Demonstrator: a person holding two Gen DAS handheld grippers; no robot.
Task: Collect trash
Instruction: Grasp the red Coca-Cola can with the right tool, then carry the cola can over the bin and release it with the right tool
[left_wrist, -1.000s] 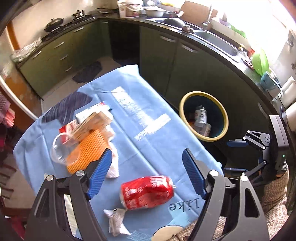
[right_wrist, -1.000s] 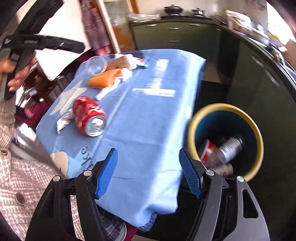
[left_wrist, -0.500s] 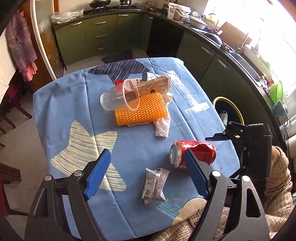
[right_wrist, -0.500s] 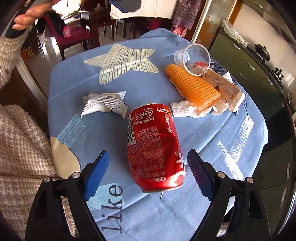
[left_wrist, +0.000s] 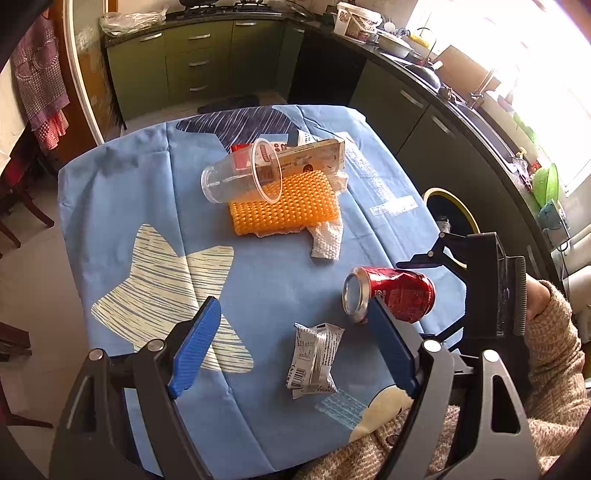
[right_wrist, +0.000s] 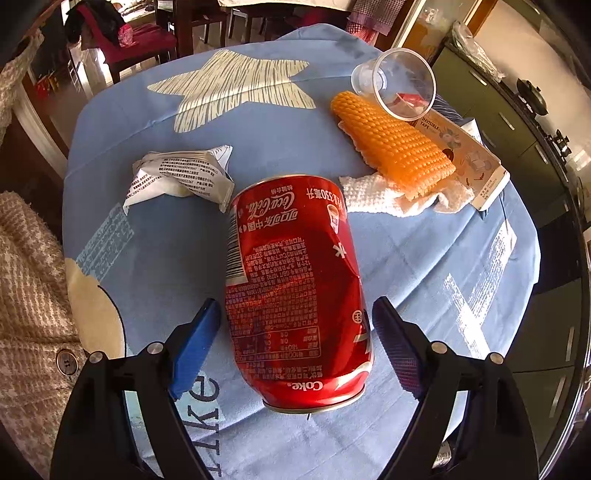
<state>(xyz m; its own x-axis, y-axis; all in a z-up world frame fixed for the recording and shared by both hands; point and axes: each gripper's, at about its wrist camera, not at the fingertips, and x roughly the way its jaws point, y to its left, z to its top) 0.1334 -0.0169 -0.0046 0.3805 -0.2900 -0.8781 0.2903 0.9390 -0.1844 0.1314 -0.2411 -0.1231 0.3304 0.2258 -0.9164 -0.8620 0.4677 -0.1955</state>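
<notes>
Closing around the red can (right_wrist: 295, 288), the right gripper (right_wrist: 297, 347) seems not to touch it yet; the left gripper (left_wrist: 295, 343) hangs wide above the wrapper (left_wrist: 314, 358).

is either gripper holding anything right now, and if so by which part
Nothing is held. The right gripper straddles the red can near its bottom end, closing, fingers not yet touching. The left gripper is open above the wrapper.
</notes>
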